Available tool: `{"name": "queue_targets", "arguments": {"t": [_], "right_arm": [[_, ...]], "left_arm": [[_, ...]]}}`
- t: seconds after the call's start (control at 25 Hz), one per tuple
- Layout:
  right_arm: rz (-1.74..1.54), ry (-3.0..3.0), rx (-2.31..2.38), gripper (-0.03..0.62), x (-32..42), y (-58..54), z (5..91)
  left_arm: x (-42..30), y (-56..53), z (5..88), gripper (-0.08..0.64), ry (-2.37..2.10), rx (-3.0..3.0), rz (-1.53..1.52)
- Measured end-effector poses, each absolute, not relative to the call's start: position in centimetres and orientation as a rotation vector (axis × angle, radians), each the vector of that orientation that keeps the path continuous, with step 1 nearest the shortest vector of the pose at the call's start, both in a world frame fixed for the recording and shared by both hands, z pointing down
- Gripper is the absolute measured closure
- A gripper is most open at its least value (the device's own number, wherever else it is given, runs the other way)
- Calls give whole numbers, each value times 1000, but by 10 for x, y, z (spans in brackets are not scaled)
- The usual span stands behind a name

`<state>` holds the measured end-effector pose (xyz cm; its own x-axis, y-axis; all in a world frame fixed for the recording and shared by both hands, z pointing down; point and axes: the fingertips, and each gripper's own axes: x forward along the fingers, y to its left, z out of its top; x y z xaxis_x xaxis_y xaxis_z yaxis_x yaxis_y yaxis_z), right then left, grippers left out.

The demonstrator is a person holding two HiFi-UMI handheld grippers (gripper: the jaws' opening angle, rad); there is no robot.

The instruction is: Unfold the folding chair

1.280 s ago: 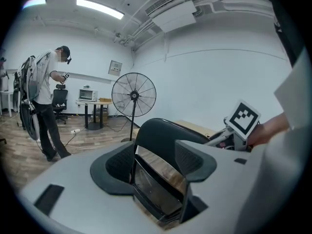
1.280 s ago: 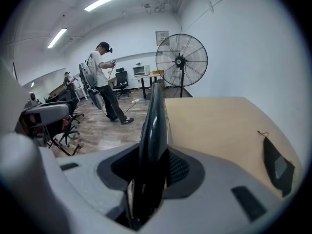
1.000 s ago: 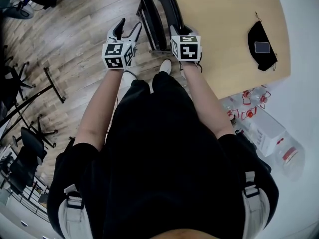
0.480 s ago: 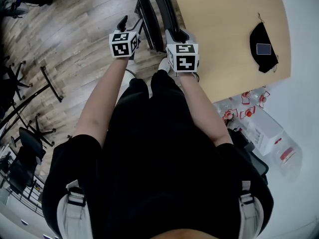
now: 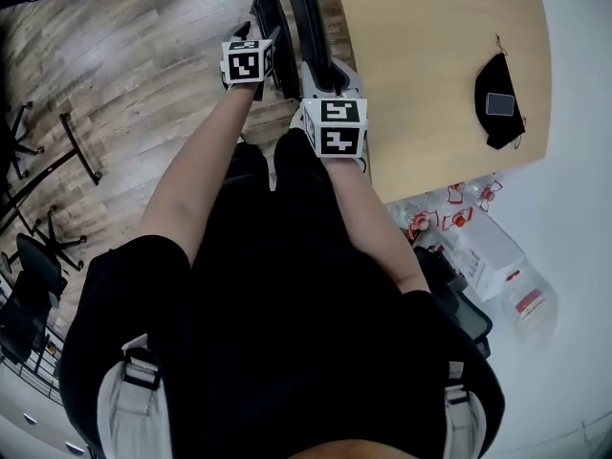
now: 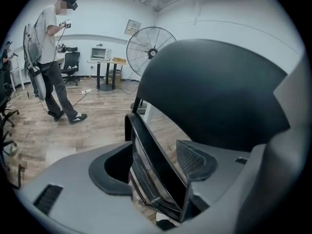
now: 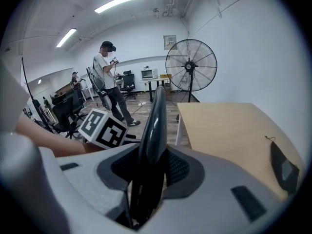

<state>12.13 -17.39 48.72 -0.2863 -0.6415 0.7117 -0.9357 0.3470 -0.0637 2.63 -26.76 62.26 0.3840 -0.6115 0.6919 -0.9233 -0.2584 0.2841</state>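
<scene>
The black folding chair [image 5: 287,17] stands folded on the wood floor next to the table, at the top of the head view. My right gripper [image 5: 323,76] is shut on the top edge of the chair's backrest [image 7: 152,130], which runs up between its pads. My left gripper [image 5: 260,40] is lower, at the chair's seat panel [image 6: 156,165]. That panel's edge stands between its jaws, which are opening, and a gap shows beside the left pad [image 6: 109,172]. The backrest [image 6: 214,96] fills the upper right of the left gripper view.
A light wooden table [image 5: 430,46] is right of the chair, with a black pouch and a phone [image 5: 497,103] on it. Plastic bottles and a box [image 5: 478,242] lie by the wall. Office chairs [image 5: 33,247] stand at left. A standing fan [image 7: 191,65] and a person [image 6: 53,57] are farther off.
My left gripper has moved away from my body and down onto the chair's seat panel. The right gripper, still on the backrest, has drifted a little toward my body.
</scene>
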Motion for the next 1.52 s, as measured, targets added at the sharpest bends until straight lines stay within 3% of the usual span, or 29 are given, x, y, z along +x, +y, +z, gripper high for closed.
{"name": "queue_targets", "arguments": {"t": [1.08,1.32,1.52], "right_arm": [[620,-2072,1306,460,101,-171,489],[614,-2072,1301,460,105,-171,490],[621,-2069,1289,459,101,-170,490]], "left_arm": [[47,-277,734,250,-1436,1570,641],[47,-276,729,330,-1461,1593,645],[26,-270,728,345,-1470,1581,645]]}}
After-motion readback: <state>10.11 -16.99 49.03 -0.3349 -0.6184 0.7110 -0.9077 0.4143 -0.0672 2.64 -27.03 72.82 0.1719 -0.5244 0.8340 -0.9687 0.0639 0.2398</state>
